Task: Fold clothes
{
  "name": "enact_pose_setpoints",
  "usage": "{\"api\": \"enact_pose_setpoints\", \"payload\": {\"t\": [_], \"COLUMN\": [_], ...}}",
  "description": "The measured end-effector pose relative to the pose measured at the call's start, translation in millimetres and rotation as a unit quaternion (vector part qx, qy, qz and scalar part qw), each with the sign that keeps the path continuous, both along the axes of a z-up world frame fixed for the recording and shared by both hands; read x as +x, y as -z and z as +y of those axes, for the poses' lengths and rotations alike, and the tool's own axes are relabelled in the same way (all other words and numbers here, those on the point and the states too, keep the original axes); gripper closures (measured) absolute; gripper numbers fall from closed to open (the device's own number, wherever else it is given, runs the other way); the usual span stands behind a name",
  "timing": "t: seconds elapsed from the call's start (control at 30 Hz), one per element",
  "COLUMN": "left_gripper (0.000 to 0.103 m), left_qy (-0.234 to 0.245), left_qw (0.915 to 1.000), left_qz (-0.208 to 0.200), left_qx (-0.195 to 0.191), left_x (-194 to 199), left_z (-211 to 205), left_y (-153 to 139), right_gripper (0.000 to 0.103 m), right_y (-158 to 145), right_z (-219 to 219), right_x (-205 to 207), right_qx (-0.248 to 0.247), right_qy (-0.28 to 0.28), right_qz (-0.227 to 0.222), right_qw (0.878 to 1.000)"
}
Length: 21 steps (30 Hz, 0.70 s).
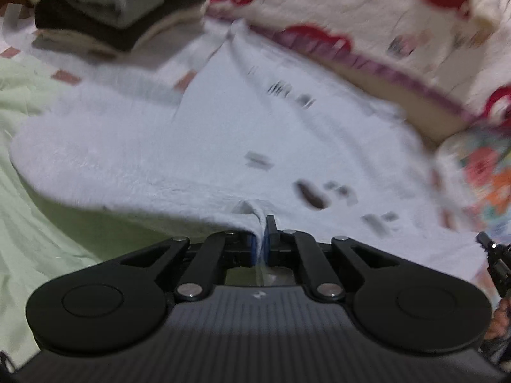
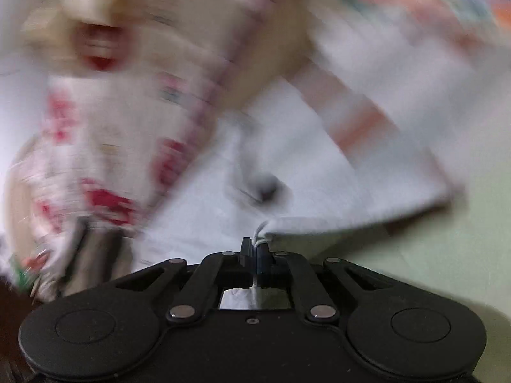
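Observation:
A white garment (image 1: 198, 134) with small dark printed marks lies spread over a pale green sheet (image 1: 28, 223). Its near edge is lifted and pinched between the pads of my left gripper (image 1: 262, 236), which is shut on the cloth. In the right wrist view the same white garment (image 2: 204, 210) is blurred. My right gripper (image 2: 255, 249) is shut on another point of its hem, with a fold of fabric bunched between the pads. The tip of the right gripper (image 1: 493, 255) shows at the right edge of the left wrist view.
A stack of folded clothes (image 1: 118, 9) in cream, grey and dark tones sits at the far left. A white quilt with red shapes (image 1: 367, 16) is heaped along the back and right. The pale green sheet (image 2: 447, 255) shows bare to the right of the garment.

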<state>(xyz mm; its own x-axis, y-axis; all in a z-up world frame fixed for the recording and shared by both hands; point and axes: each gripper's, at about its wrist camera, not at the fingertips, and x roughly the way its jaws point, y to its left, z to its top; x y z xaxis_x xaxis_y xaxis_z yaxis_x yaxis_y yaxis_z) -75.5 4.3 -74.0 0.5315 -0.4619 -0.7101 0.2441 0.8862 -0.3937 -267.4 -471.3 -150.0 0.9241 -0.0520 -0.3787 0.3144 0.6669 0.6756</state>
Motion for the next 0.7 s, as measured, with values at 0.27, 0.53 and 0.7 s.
{"api": "enact_pose_setpoints", "payload": {"t": [0.27,0.53,0.7], "left_gripper": [0.100,0.099,0.099], "left_qy": [-0.009,-0.021,-0.034], "left_qw": [0.9985,0.9958,0.9954], "left_qz": [0.032,0.051,0.072], "left_qx": [0.045,0.073,0.055], "left_x": [-19,-9,-6], "left_z": [25,24,30], "left_y": [15,36,41], "right_gripper": [0.099,0.091,0.079], "right_y": [-29,18,1], "right_z": [39,37,39], "right_x": [-48,-62,-75], "right_qx": [-0.093,0.032,-0.082], "right_qy": [-0.081,-0.062,-0.060], "right_qz": [0.082,0.141,0.162], "right_qw": [0.989,0.988,0.982]}}
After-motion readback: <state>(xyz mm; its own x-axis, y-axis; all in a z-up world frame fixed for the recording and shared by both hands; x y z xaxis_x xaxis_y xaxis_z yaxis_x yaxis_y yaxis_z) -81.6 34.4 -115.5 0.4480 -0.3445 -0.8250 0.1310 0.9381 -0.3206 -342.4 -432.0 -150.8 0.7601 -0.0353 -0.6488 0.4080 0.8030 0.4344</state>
